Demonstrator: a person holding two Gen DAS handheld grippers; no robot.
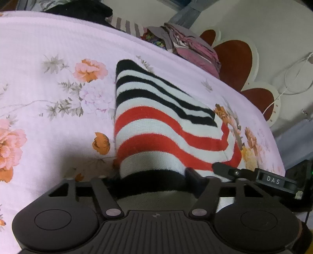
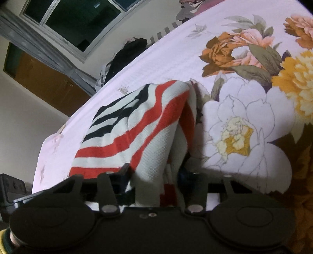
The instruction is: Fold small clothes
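A small knit garment with black, white and red stripes (image 1: 156, 121) lies folded on the pink floral bedspread (image 1: 49, 58). My left gripper (image 1: 154, 175) sits at its near black-striped edge with cloth between the jaws. The right gripper's finger (image 1: 225, 169) shows at the garment's right near corner. In the right wrist view the same garment (image 2: 137, 121) is lifted into a ridge. My right gripper (image 2: 156, 173) is shut on its near edge, with cloth bunched between the fingers.
A pile of crumpled clothes (image 1: 187, 43) lies at the far edge of the bed, with a dark garment (image 1: 82, 9) further left. A red and white headboard (image 1: 234, 62) and white cable (image 1: 293, 78) stand to the right. A window (image 2: 74, 21) and wardrobe (image 2: 45, 78) are beyond the bed.
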